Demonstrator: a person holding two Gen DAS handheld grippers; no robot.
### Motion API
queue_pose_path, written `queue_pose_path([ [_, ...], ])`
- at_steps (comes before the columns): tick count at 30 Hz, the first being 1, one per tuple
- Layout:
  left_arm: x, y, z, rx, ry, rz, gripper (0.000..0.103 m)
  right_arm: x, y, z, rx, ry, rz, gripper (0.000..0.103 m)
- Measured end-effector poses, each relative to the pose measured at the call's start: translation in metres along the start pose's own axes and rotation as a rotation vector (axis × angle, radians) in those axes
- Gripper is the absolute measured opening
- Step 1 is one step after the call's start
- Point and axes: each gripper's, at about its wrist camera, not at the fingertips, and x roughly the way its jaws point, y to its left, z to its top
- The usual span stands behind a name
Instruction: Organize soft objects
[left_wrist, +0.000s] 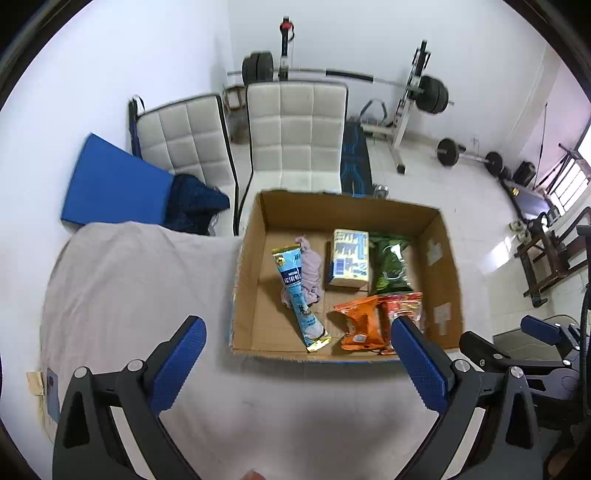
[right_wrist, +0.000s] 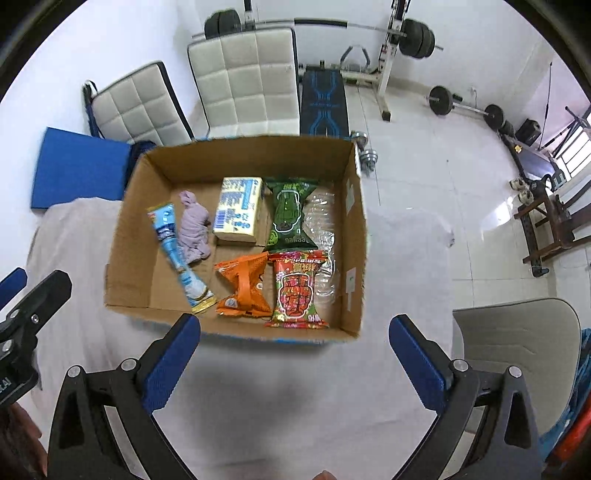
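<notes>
An open cardboard box (left_wrist: 255, 221) (right_wrist: 354, 206) stands on a cloth-covered table. In it lie a blue tube pack (left_wrist: 295, 291) (right_wrist: 177, 254), a crumpled lilac cloth (left_wrist: 310, 273) (right_wrist: 194, 229), a yellow-blue tissue pack (left_wrist: 349, 258) (right_wrist: 238, 208), a green snack bag (left_wrist: 391, 264) (right_wrist: 291, 214), an orange bag (left_wrist: 360, 325) (right_wrist: 243, 284), a red bag (left_wrist: 402, 304) (right_wrist: 297, 291) and a clear plastic bottle (right_wrist: 323, 229). My left gripper (left_wrist: 299, 365) is open and empty, in front of the box. My right gripper (right_wrist: 295, 365) is open and empty, also in front of it.
The table wears a pale cloth (left_wrist: 129, 280) (right_wrist: 258, 398). Two white padded chairs (left_wrist: 295, 133) (right_wrist: 247, 81) stand behind it, with a blue mat (left_wrist: 114, 184) at the left. Barbells and a weight bench (right_wrist: 325, 99) fill the far floor. A grey chair (right_wrist: 517, 350) is at the right.
</notes>
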Motion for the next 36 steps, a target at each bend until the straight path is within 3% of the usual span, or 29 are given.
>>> queue_pose_path([
  [11,-0.106,-0.007,-0.037,0.018,-0.106,0.017,0.103,-0.12,-0.006,-0.064,0.002,-0.149,0.015,0.103],
  [19,-0.15,-0.013,-0.064,0.03,-0.09,0.006,0.103,-0.199,-0.014,-0.113,0.003,-0.227,0.047,0.103],
  [28,-0.183,-0.018,-0.088,0.017,-0.087,-0.013,0.103,-0.256,-0.024,-0.154,0.022,-0.259,0.057,0.103],
  [36,-0.2,-0.014,-0.09,0.003,-0.132,0.015,0.103,-0.275,-0.023,-0.175,0.001,-0.255,0.033,0.103],
])
